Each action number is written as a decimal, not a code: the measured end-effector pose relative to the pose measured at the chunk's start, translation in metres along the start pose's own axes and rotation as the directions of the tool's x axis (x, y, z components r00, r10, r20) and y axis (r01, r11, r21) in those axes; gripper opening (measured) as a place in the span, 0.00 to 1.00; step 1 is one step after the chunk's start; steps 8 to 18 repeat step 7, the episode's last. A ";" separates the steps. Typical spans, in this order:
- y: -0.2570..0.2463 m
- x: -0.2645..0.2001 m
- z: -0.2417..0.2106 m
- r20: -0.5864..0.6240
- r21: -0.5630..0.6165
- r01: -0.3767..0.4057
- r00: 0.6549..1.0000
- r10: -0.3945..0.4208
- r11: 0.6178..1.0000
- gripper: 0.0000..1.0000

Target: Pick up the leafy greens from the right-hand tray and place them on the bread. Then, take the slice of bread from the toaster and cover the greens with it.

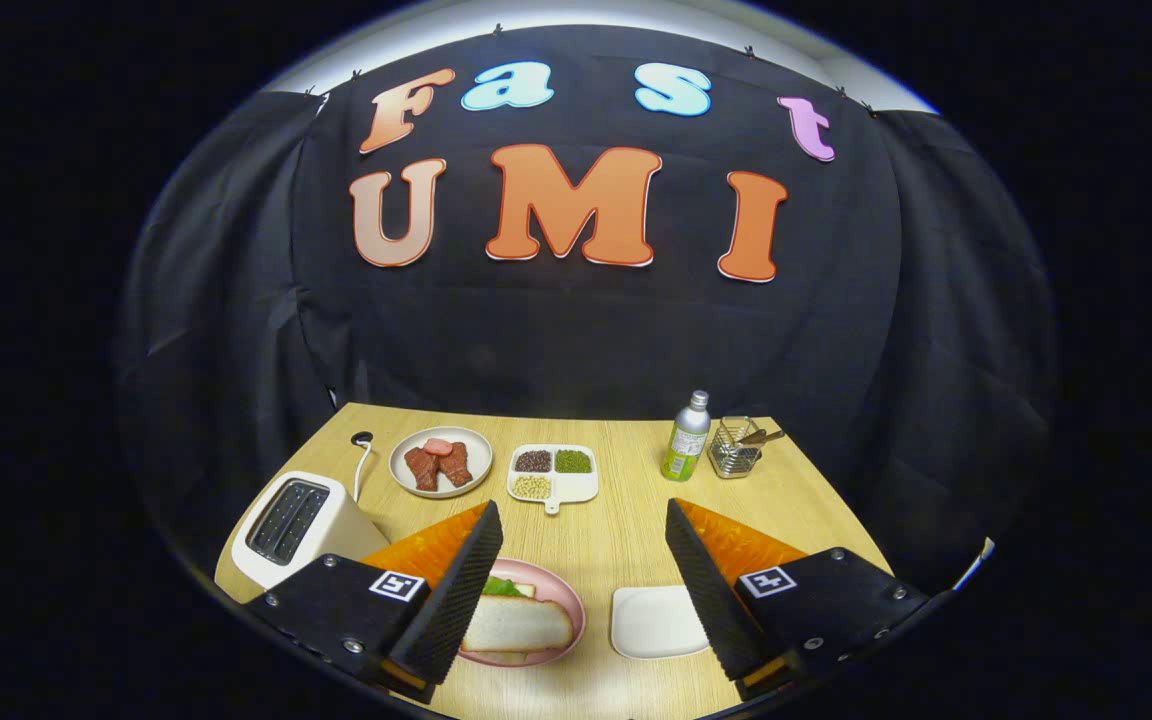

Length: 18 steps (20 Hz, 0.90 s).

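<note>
Tongs (584, 590) spread wide and empty above the worktop (616, 520), with the sandwich already stacked on the pink plate (566, 600).

The left finger hid part of the pink plate, where one slice of bread (516, 625) lay over the leafy greens (504, 587), only a green edge showing; any lower slice was hard to make out. One white tray (654, 622) sat empty between the fingers, its right side covered. Beyond stood one toaster (296, 522), a plate of meat pieces (441, 462), a three-part dish of beans (553, 472), one bottle (686, 437) and a wire basket (734, 448).
</note>
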<state>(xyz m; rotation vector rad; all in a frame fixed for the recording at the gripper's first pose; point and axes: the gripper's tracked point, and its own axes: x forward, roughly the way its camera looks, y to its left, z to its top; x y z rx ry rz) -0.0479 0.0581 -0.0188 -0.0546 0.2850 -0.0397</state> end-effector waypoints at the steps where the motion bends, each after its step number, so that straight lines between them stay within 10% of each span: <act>1: -0.001 -0.003 0.006 0.016 0.002 0.003 1.000 -0.003 1.000 0.98; 18: -0.010 -0.012 0.022 0.062 0.038 0.026 0.998 -0.028 0.999 0.98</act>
